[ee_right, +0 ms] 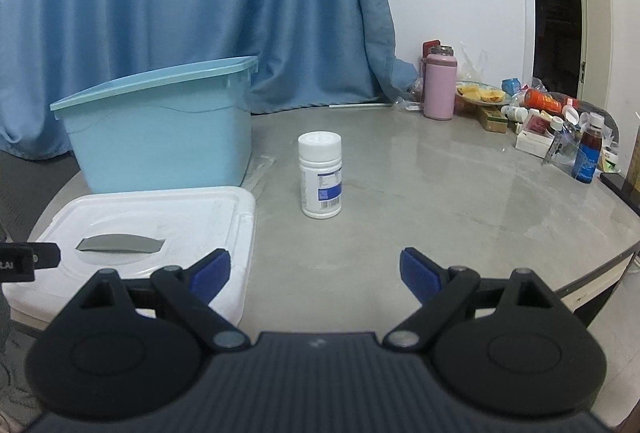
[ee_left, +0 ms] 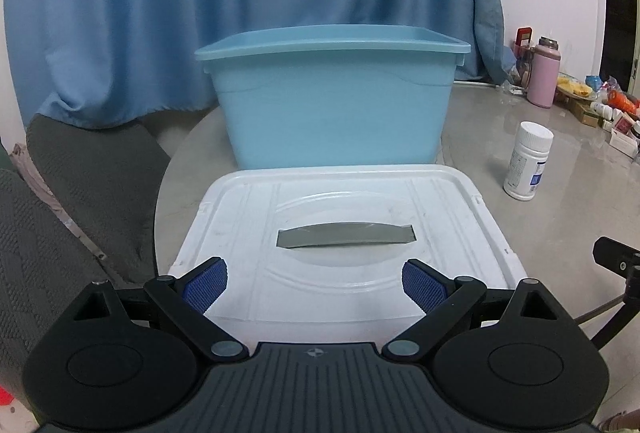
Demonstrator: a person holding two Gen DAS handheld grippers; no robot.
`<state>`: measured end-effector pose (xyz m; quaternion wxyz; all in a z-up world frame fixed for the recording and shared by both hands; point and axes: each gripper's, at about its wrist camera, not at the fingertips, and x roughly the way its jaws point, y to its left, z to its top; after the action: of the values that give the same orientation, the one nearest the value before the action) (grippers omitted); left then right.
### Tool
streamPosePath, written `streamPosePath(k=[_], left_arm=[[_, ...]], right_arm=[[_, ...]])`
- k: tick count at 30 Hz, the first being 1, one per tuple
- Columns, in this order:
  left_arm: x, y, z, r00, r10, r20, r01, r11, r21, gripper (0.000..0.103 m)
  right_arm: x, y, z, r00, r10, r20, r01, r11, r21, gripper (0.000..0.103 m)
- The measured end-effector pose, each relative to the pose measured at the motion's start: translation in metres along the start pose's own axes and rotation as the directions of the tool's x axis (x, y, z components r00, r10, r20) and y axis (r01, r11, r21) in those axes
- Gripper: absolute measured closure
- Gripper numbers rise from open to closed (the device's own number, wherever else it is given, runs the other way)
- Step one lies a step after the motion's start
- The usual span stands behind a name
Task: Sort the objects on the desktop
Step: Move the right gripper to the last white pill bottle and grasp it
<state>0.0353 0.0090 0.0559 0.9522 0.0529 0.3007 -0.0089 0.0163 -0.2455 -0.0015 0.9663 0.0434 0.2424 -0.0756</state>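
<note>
Sorting is looking barely begun: both the left gripper (ee_left: 314,283) and right gripper (ee_right: 316,273) are hanging wide and empty, the white bottle (ee_right: 320,175) is standing on the table (ee_right: 460,201), beside the blue bin (ee_right: 160,137) and white lid (ee_right: 152,217)

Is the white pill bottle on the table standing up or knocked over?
Upright. The white pill bottle stands on its base on the table, cap on top, clear of the blue bin.

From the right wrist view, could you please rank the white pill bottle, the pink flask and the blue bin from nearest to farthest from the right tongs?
1. White pill bottle, straight ahead.
2. Blue bin, left, behind the white lid.
3. Pink flask, far right, by the wall.
</note>
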Motion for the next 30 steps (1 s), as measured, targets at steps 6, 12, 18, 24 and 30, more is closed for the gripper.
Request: streamPosePath(k=[6,12,18,24,30], left_arm=[[0.012,-0.008,0.014,1.0,-0.001,-0.005,0.001,1.0,-0.009,0.007],[0.024,-0.008,0.02,1.0,0.008,-0.014,-0.008,1.0,-0.014,0.007],[0.037,-0.004,0.023,1.0,0.009,-0.027,-0.01,0.999,-0.034,0.007],[0.048,-0.003,0.032,1.0,0.016,-0.026,-0.017,0.999,-0.05,0.007],[0.061,-0.003,0.042,0.999,0.017,-0.03,-0.018,0.998,-0.053,0.007]], right_arm=[[0.016,-0.003,0.004,1.0,-0.005,-0.006,0.005,1.0,0.006,0.011],[0.033,-0.005,0.008,1.0,-0.005,-0.011,0.005,1.0,0.004,0.011],[0.051,-0.004,0.014,1.0,-0.006,-0.016,0.006,1.0,-0.003,0.011],[0.073,-0.001,0.024,1.0,-0.002,-0.02,0.001,1.0,-0.006,0.011],[0.096,0.0,0.033,1.0,-0.002,-0.025,0.002,1.0,-0.001,0.011]])
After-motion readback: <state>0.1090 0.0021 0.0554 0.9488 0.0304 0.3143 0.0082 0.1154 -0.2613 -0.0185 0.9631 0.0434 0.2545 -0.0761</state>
